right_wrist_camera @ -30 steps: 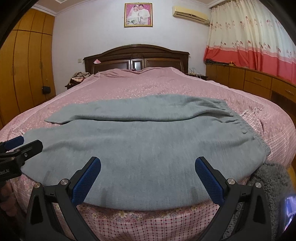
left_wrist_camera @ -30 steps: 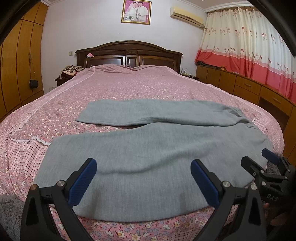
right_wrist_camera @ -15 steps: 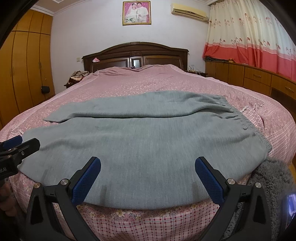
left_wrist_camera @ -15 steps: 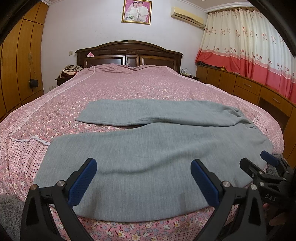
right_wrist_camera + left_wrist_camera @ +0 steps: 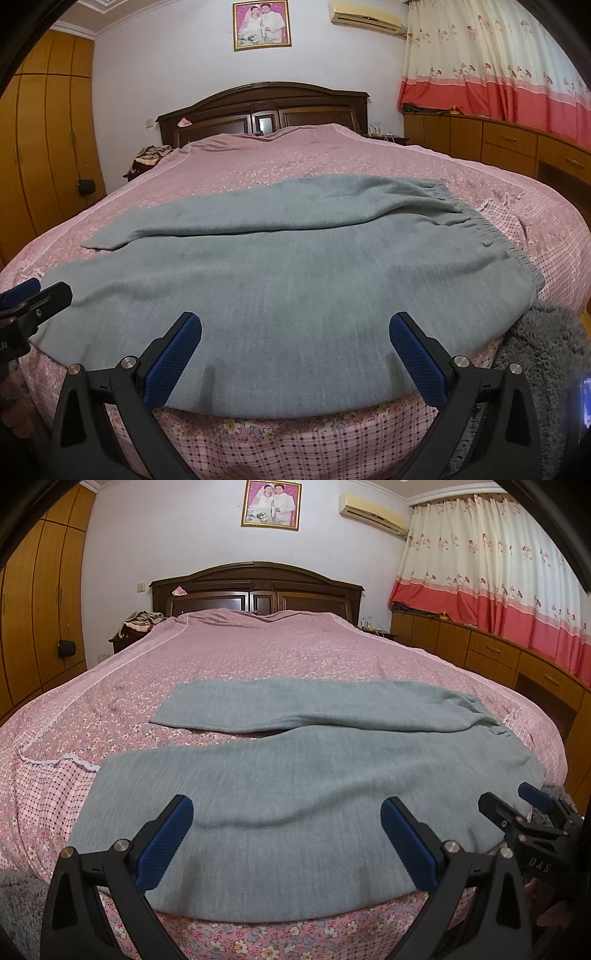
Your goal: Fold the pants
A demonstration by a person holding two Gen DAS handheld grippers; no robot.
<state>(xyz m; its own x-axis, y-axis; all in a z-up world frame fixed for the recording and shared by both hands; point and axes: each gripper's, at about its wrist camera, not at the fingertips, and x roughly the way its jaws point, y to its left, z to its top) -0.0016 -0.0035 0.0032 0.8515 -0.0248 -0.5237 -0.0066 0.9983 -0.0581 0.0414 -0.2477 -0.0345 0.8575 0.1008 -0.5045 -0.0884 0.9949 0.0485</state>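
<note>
Left wrist view shows the grey pants (image 5: 295,805) spread flat across the foot of the bed (image 5: 258,653), waistband toward its right edge, both legs running toward the left edge, the near leg lying along the foot edge. The left gripper (image 5: 286,834) hovers with fingers wide apart over that near leg, holding nothing. The right gripper (image 5: 295,347) is likewise spread and empty near the waistband end; whether either touches the cloth is hard to tell.
</note>
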